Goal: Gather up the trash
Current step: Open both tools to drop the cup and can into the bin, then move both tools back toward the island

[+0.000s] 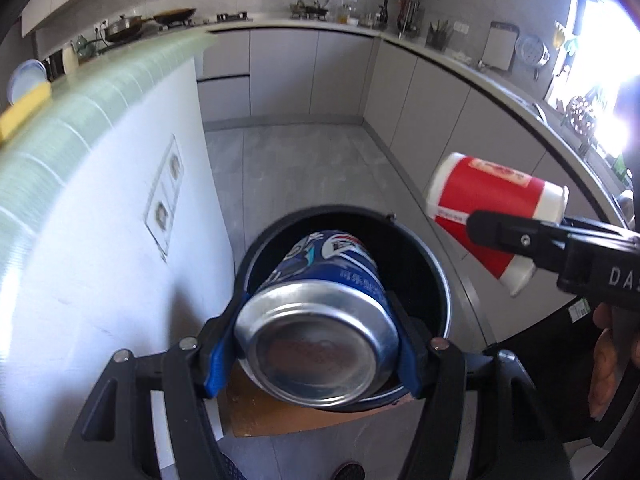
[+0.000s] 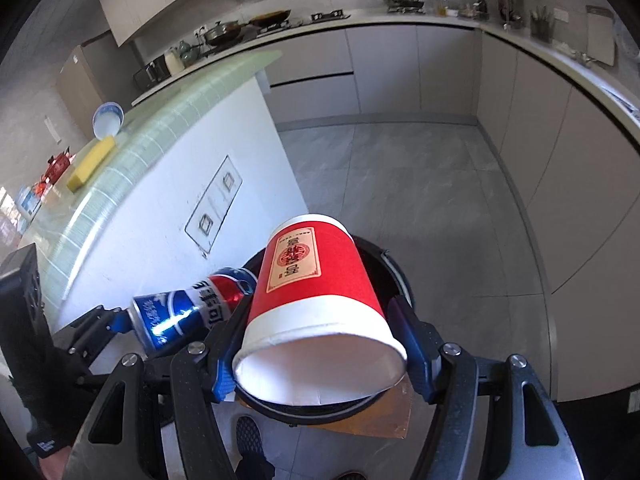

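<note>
Here, a round black trash bin (image 1: pixel 436 280) is seen on the grey tiled floor, and it is used as the landmark. A flat brown cardboard sheet (image 1: pixel 256 408) is laid under the bin.

A blue metal soda can (image 1: pixel 320 320) is held above the bin's open mouth by the left gripper (image 1: pixel 316 344). The can is squeezed on 2 sides by the blue finger pads (image 1: pixel 218 364), so the fingers are held about half apart, tight on the can. The can is tilted, with its shiny silver bottom turned up toward the camera and its far end pointed down into the bin.

A red paper cup with white bands (image 2: pixel 316 300) is held by the right gripper (image 2: pixel 320 356), also above the bin. The cup is gripped near its open white rim by the 2 blue pads (image 2: pixel 416 356). The cup is tipped over, with its open mouth toward the camera and its base pointed at the bin.

In the right wrist view, the can is seen just left of the cup, over the bin's left edge.

A white counter wall with a pale green tiled top (image 2: pixel 168 216) is stood just left of the bin. Grey cupboards (image 2: pixel 540 200) are set well beyond the bin and to its right.
</note>
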